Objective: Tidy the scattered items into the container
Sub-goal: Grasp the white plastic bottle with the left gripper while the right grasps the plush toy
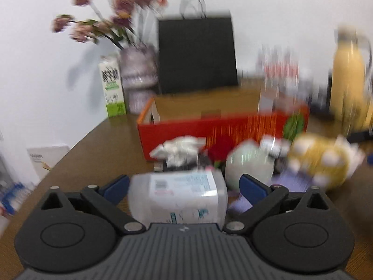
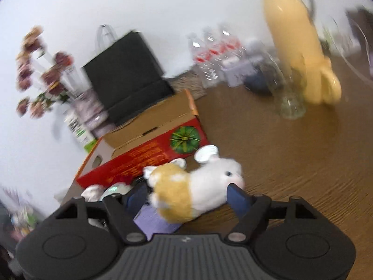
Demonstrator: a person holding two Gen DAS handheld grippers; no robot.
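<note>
Left wrist view: my left gripper (image 1: pixel 184 184) has its blue fingers spread wide either side of a clear labelled bottle (image 1: pixel 178 198), grip unclear. Ahead sits the red cardboard box (image 1: pixel 209 128). My right gripper (image 2: pixel 186 194) is clamped on the plush toy (image 2: pixel 195 186), box (image 2: pixel 144 154) beyond-left.

A wooden desk (image 2: pixel 279 163) with visible grain. A fluffy cloth plush toy (image 2: pixel 198 191), white and tan. A clear glossy plastic bottle (image 1: pixel 178 198) with a paper label. A printed cardboard box (image 2: pixel 149 154), raw brown inside. A matt black paper bag (image 1: pixel 197 53).
</note>
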